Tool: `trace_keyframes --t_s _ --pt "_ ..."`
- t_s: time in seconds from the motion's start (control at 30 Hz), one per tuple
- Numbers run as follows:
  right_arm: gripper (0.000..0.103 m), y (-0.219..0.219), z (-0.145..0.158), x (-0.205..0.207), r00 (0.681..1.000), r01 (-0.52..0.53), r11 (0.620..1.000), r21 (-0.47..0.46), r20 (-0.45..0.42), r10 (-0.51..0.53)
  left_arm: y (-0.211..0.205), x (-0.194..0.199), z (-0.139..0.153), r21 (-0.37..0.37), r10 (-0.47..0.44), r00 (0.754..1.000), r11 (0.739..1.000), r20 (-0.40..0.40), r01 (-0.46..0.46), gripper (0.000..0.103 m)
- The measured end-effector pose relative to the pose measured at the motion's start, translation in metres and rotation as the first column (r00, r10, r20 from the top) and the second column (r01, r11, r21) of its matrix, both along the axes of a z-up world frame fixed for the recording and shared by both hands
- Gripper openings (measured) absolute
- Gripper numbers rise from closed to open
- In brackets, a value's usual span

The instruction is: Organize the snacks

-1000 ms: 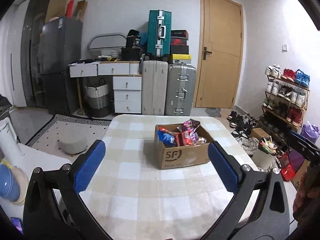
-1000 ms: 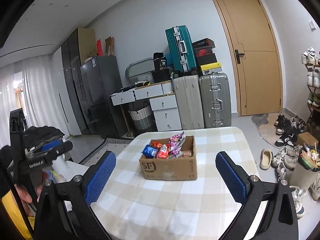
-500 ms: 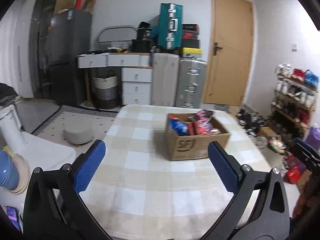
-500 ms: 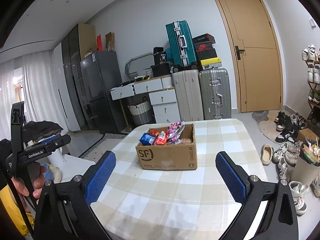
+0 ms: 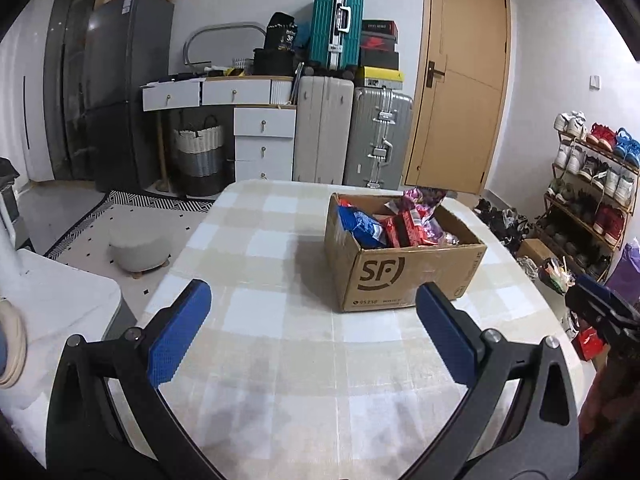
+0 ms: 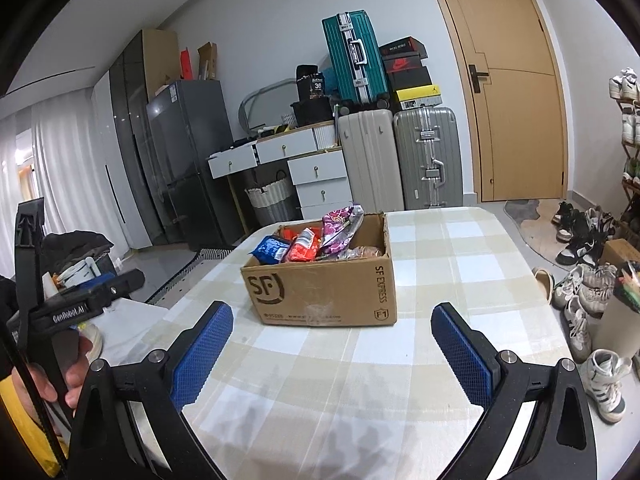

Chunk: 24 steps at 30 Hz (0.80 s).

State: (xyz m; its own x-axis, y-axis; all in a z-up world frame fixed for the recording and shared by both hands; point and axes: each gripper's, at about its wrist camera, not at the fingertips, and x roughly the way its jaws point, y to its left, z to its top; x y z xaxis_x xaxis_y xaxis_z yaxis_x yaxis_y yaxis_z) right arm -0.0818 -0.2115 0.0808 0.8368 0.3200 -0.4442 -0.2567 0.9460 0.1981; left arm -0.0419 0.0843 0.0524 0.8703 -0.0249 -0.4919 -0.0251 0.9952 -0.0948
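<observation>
A cardboard box (image 5: 404, 264) (image 6: 324, 284) marked SF stands on the checked tablecloth (image 5: 260, 256) (image 6: 452, 264). It holds several snack packs: a blue one (image 5: 362, 226) (image 6: 270, 249), a red one (image 5: 404, 228) (image 6: 302, 249) and a purple one (image 5: 426, 200) (image 6: 340, 226). My left gripper (image 5: 312, 328) hovers open over the cloth, short of the box's front left corner. Over the near side of the table, my right gripper (image 6: 332, 352) is open too, with nothing between its blue pads. The box lies ahead of both.
Suitcases (image 5: 352, 128) (image 6: 400, 160), white drawers (image 5: 262, 136) and a dark fridge (image 5: 120, 92) line the far wall beside a wooden door (image 6: 516, 92). Shoes (image 6: 588, 280) and a shoe rack (image 5: 592, 184) are on the right. A small stool (image 5: 138, 248) sits on the floor left.
Both grippers have moved closer to the box, which looks larger now. The left view has swung so the box sits further right. Both stay open.
</observation>
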Motion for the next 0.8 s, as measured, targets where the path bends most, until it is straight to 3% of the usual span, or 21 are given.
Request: trace_keyframes --t_s 0.2,0.33,0.5,0.6,0.8 --pt "0.102 0.007 -0.008 0.046 1.000 0.002 1.000 -0.022 -0.012 -0.002 -0.009 0.041 -0.017 -0.009 -0.016 1.000 1.000 -0.019 0.016 0.102" --pt "0.102 0.008 0.001 0.074 1.000 0.016 1.000 0.014 0.003 -0.016 -0.016 0.067 -0.014 -0.008 -0.027 1.000 1.000 -0.015 0.027 0.102" --pt "0.102 0.007 -0.010 0.078 0.999 0.020 0.998 0.063 0.026 -0.022 -0.027 0.076 -0.025 0.062 -0.011 0.999 0.998 0.049 0.008 0.102" --pt "0.102 0.011 -0.026 0.082 0.999 -0.015 0.999 0.045 -0.036 0.016 -0.034 0.082 -0.035 0.066 -0.026 0.999 0.998 0.019 0.024 0.102" --pt "0.102 0.009 -0.025 0.070 1.000 -0.023 0.999 0.035 -0.004 0.023 -0.047 0.081 -0.038 0.092 -0.042 0.998 0.995 0.041 0.038 0.102"
